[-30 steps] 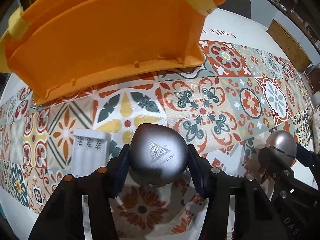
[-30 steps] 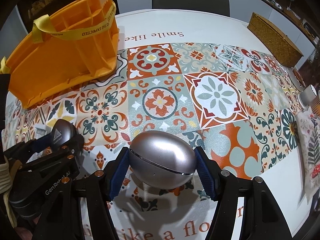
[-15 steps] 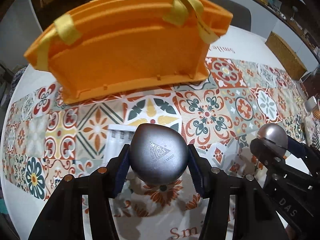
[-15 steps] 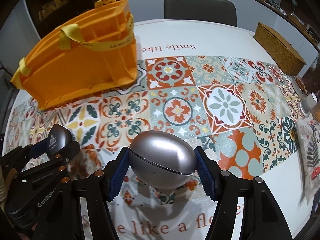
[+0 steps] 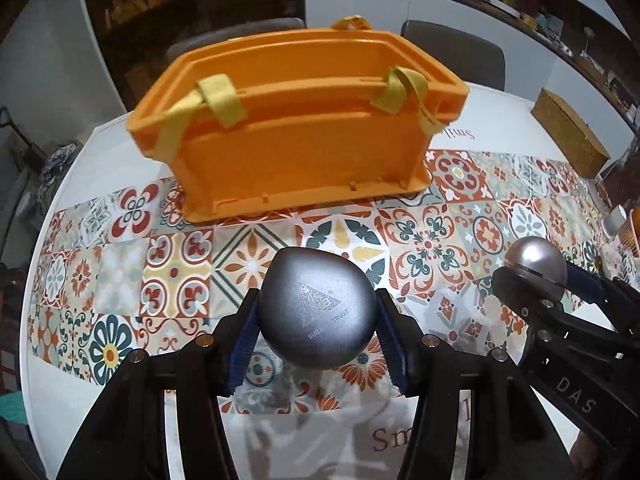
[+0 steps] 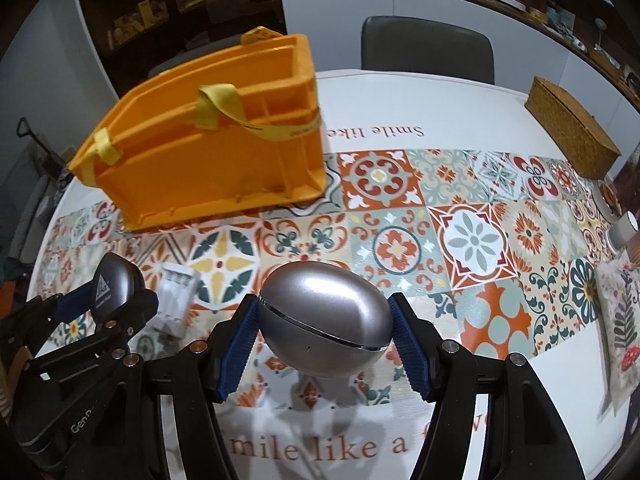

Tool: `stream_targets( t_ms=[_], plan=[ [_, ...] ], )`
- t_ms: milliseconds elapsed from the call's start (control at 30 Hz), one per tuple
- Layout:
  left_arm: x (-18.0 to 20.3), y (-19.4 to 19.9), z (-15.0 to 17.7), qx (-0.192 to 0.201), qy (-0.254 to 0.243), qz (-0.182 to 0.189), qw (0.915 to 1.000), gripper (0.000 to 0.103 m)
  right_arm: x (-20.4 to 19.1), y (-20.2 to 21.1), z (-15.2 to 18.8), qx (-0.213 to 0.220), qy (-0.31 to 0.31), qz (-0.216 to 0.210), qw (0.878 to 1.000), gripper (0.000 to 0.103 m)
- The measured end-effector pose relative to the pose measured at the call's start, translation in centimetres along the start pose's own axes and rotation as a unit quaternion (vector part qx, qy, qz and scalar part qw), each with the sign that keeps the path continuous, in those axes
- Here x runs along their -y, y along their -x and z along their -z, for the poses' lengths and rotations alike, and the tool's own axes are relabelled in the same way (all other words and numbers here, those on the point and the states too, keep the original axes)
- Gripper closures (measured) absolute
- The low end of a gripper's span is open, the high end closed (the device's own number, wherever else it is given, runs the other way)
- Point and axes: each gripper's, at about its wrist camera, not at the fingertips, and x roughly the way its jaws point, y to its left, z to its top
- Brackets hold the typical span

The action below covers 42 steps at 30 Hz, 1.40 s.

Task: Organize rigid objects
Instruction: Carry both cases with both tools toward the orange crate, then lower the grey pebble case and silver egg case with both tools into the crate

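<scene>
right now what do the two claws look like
Both the left claw and the right claw are matte black frames with silver screws and ribbed blue pads. White lettering marks their sides: "GenR" on the left, "DAS" on the right.

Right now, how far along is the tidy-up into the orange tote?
Nothing visibly packed yet; the orange tote's inside is mostly hidden. In hand: the left hand-held gripper clamps one silver egg-shaped case, the right hand-held gripper another. Left: the white battery charger on the table.

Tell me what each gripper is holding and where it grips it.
Left gripper clamps a grey case by its sides; right gripper clamps a silver egg-shaped case by its two ends.
</scene>
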Motion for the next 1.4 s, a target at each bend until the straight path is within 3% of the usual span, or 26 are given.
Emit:
stream_targets(
  t_ms=[700,1400],
  plan=[
    [-4.8,3.6,-1.2,0.036,0.048,0.0,0.9982,0.048,-4.0,2.7,-2.3,0.033,0.025,-0.042,0.998,0.038],
    [-6.5,6.2,-5.6,0.092,0.038,-0.025,0.9947,0.048,-6.3,4.7,-7.2,0.08,0.035,-0.057,0.995,0.038]
  ],
)
